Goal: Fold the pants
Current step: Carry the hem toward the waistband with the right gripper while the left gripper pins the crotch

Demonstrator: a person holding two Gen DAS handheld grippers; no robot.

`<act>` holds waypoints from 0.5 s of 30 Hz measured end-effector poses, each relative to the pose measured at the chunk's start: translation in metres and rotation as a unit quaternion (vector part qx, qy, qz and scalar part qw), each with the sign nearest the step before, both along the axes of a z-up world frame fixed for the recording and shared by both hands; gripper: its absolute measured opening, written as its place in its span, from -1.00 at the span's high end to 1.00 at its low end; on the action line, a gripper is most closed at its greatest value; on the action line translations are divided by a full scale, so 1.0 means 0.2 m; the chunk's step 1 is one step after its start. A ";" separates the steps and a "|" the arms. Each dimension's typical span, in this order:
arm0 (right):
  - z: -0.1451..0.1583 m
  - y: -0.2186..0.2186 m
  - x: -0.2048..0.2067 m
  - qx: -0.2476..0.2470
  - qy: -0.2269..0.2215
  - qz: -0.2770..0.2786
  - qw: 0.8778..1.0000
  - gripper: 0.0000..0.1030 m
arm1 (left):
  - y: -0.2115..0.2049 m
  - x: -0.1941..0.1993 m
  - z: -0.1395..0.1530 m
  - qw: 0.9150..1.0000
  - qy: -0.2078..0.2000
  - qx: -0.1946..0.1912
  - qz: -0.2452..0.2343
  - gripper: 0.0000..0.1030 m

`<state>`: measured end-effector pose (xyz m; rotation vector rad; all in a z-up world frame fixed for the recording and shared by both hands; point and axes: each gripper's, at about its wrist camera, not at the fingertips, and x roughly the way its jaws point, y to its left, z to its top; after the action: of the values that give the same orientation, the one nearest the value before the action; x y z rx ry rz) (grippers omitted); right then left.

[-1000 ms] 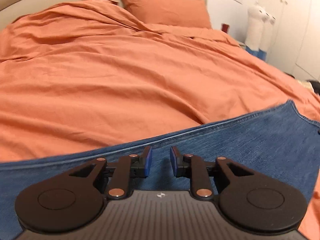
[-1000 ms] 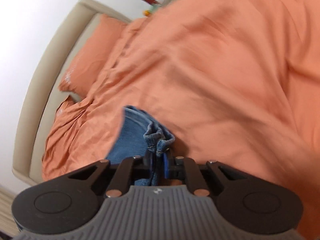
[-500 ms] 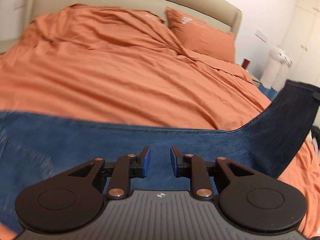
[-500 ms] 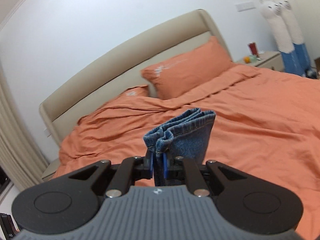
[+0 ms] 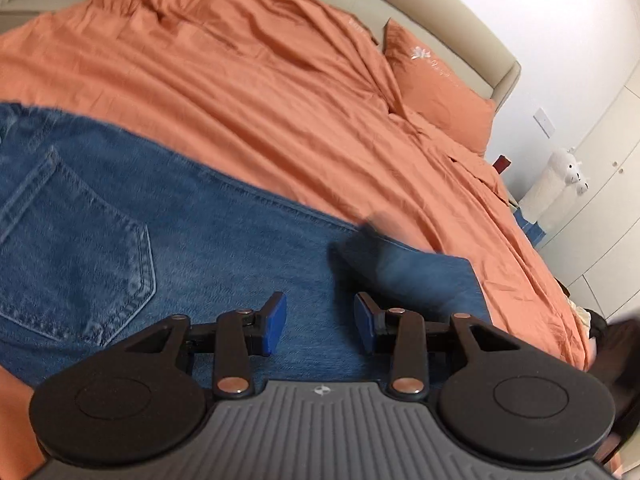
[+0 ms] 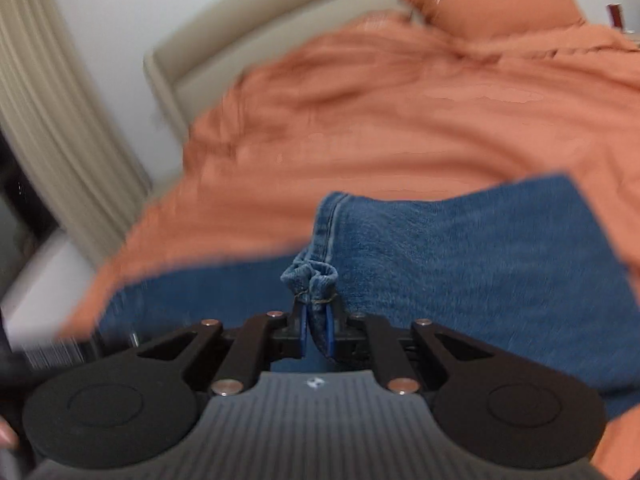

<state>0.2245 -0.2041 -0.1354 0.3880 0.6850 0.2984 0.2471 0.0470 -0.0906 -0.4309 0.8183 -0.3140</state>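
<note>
on orange duvet (image 5: 280, 92), jeans (image 5: 200, 248), no readable label

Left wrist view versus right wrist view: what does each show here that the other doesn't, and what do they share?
Only the left wrist view shows the jeans' back pocket, the plush toy by the wardrobe, and the open left claw above the denim. Only the right wrist view shows the curtain and the right claw shut on the bunched hem. Both show the jeans, orange duvet, pillow and beige headboard.
</note>
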 end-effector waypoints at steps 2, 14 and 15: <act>-0.16 0.12 -0.02 -0.052 0.029 0.021 0.998 0.90 | 0.02 0.02 -0.04 1.000 0.019 -0.009 -0.002 0.13; -0.01 -0.01 -0.06 -0.042 0.051 0.070 0.995 0.19 | -0.10 0.24 -0.20 0.998 0.038 -0.048 -0.033 -0.17; 0.02 -0.06 -0.07 -0.048 0.037 0.059 0.996 0.18 | -0.11 0.26 -0.22 0.997 0.039 -0.054 -0.031 -0.22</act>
<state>0.2111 -0.2161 -0.1318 0.2673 0.7943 0.3633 0.2984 0.0256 -0.1342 -0.5218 0.8940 -0.4029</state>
